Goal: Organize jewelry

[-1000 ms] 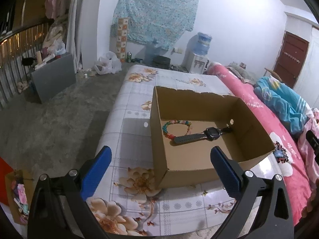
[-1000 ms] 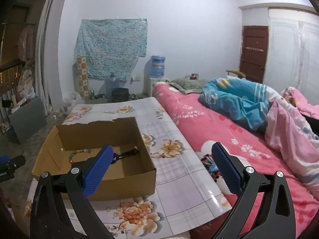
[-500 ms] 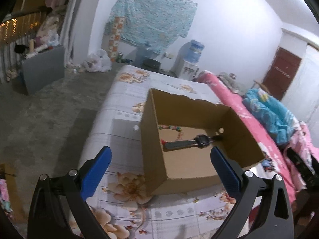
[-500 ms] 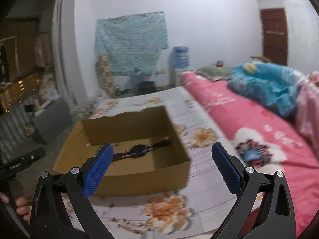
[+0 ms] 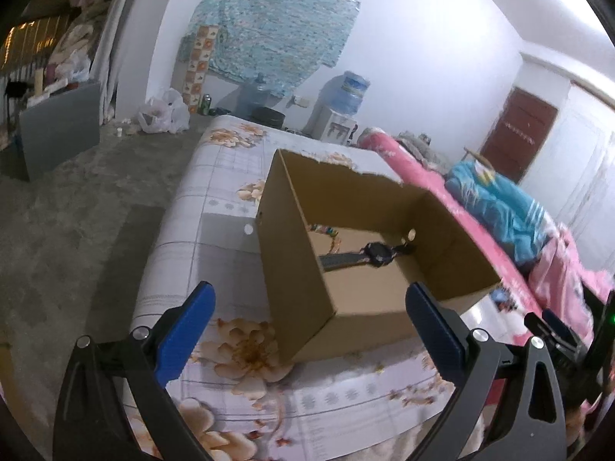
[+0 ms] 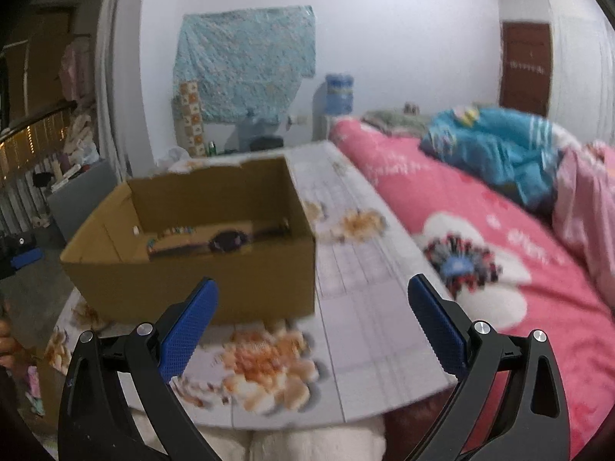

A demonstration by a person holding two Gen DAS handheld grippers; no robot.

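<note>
An open cardboard box (image 5: 300, 280) (image 6: 215, 284) stands on a floral tablecloth. Inside it lie a black wristwatch (image 5: 369, 255) (image 6: 226, 242) and a coloured bead bracelet (image 5: 324, 230) (image 6: 173, 232), partly hidden by the box wall. A dark beaded jewelry piece (image 6: 459, 259) rests on the pink bedspread to the right of the table; the left wrist view shows only a sliver of it (image 5: 501, 296). My left gripper (image 5: 307, 330) is open and empty, short of the box's near corner. My right gripper (image 6: 313, 330) is open and empty, before the box's front right corner.
The cloth-covered table (image 5: 215, 207) (image 6: 369, 299) butts against a bed with a pink spread (image 6: 499, 230) and a blue blanket (image 6: 496, 153). A water dispenser (image 5: 342, 107), a wall cloth and bags stand at the far wall. Grey floor (image 5: 77, 207) lies left.
Both views have sunk lower and closer to the table's near edge. The right gripper has swung left, bringing the box more to centre; its view is now blurred. Both stay open.
</note>
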